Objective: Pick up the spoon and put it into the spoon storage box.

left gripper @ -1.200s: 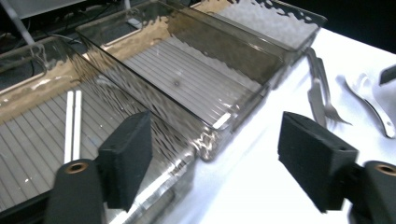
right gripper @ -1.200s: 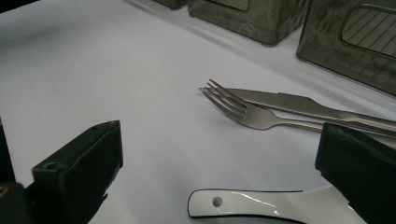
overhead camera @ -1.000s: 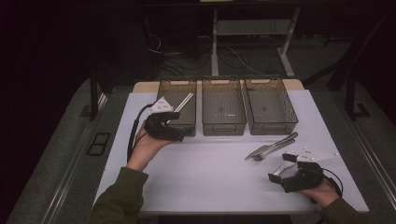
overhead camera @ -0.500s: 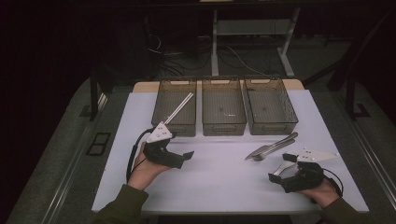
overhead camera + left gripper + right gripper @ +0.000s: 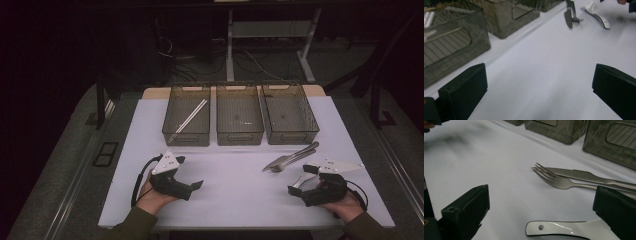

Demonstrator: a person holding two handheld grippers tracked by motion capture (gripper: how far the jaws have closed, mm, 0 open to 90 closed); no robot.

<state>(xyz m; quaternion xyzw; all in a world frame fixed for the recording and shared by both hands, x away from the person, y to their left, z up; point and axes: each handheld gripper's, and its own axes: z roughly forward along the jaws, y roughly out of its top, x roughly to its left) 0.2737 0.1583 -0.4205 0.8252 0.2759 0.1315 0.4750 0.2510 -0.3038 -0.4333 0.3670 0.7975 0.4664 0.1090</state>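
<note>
My left gripper (image 5: 190,173) rests low over the white table near the front left, pointing right. Its jaws (image 5: 541,87) have just been opening and stand wide open with nothing between them. A pair of pale chopsticks (image 5: 190,117) lies in the left mesh bin (image 5: 172,131). My right gripper (image 5: 301,179) sits at the front right, open, pointing left. In its own view (image 5: 542,200) the handle of a white spoon (image 5: 564,228) lies on the table low between the jaws, and the pads do not press it. A steel fork (image 5: 559,180) and knife (image 5: 586,176) lie just beyond.
Three dark mesh bins stand in a row at the table's far edge: the middle one (image 5: 239,134) and the right one (image 5: 312,125) beside the left one. The fork and knife (image 5: 290,157) lie in front of the right bin.
My left gripper has drawn back from the left bin toward the near edge and sunk to the table. The chopsticks stay in that bin. The right hand has kept still.
</note>
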